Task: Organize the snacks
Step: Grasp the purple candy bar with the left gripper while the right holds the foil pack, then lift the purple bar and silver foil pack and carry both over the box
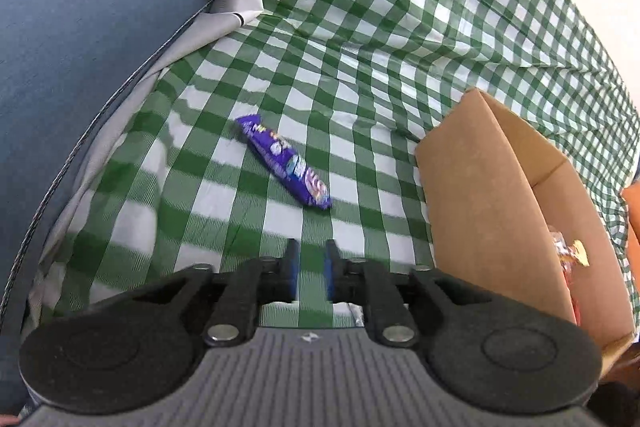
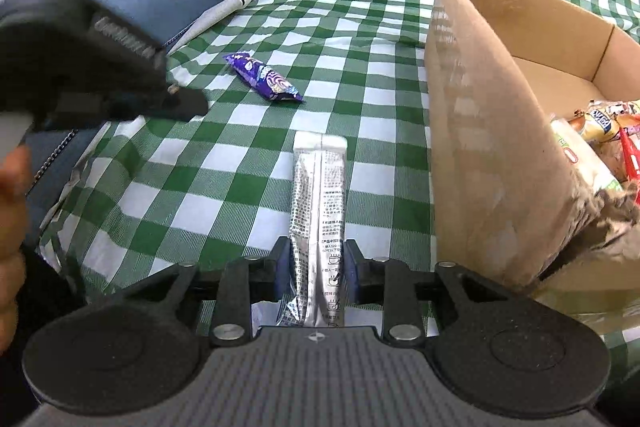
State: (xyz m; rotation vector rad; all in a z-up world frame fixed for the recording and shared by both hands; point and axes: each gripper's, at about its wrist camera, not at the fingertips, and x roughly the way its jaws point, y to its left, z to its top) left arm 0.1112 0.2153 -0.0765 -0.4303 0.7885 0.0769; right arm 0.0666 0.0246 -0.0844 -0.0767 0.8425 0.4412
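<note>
Right wrist view shows the right hand-held gripper [image 2: 317,263] clamped low on a long silver foil sachet [image 2: 320,203], which could slip loose short of the brown cardboard box [image 2: 492,163] at frame right, while the left hand-held gripper [image 1: 311,269], narrowly parted and empty, could nudge away the purple snack wrapper [image 1: 285,163] at centre.

A purple snack bar [image 1: 285,163] lies flat on the checked cloth at mid-frame in the left wrist view, slanting from upper left to lower right, its wrapper printed with white and pale marks. A long silver sachet [image 2: 318,223] with small black print lies lengthwise at lower centre of the right wrist view, its near end between the gripper pads. A brown cardboard box [image 2: 492,163] stands open at right, holding several colourful snack packets [image 2: 604,131].
</note>
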